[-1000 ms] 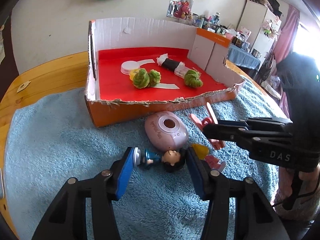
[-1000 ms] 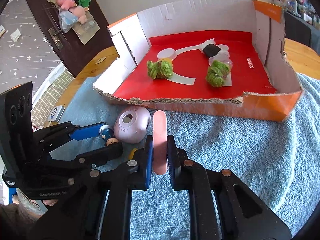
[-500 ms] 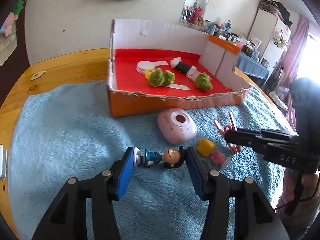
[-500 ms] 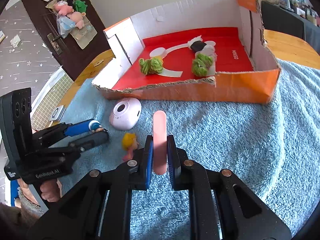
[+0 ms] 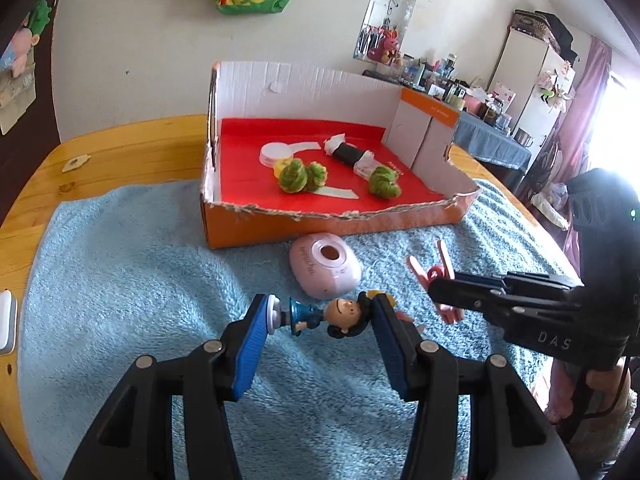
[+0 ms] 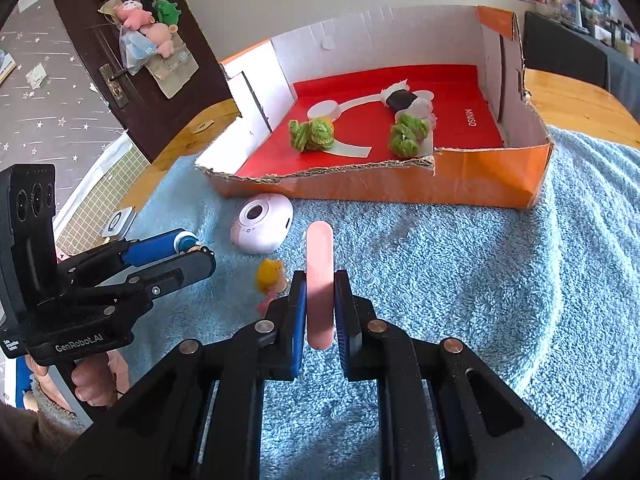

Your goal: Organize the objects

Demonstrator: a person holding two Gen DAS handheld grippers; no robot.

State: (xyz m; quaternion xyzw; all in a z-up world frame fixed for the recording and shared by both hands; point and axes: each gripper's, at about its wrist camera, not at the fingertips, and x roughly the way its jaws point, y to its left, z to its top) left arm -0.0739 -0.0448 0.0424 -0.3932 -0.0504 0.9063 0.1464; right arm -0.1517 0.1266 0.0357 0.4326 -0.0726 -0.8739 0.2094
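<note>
My left gripper (image 5: 320, 316) is shut on a small figurine (image 5: 316, 316) with black hair and a blue dress. It lies sideways between the blue pads, just above the blue towel (image 5: 120, 280). My right gripper (image 6: 320, 304) is shut on a pink clothes peg (image 6: 319, 256) that points forward. In the right wrist view the left gripper (image 6: 192, 248) shows at left. The cardboard box (image 5: 332, 224) with a red floor stands ahead, its low front wall (image 6: 400, 188) torn. It holds green yarn balls (image 5: 302, 176), a white lid and a black wrapped item.
A pink oval device (image 5: 326, 270) lies on the towel just before the box. A yellow-haired toy figure (image 6: 272, 276) lies between the two grippers. The wooden table (image 5: 120, 148) shows around the towel. A white gadget (image 6: 118, 222) sits at the left edge.
The left gripper has risen and drawn back from the box with the figurine in it. The right gripper keeps the pink peg and has backed off a little, uncovering the yellow-haired figure.
</note>
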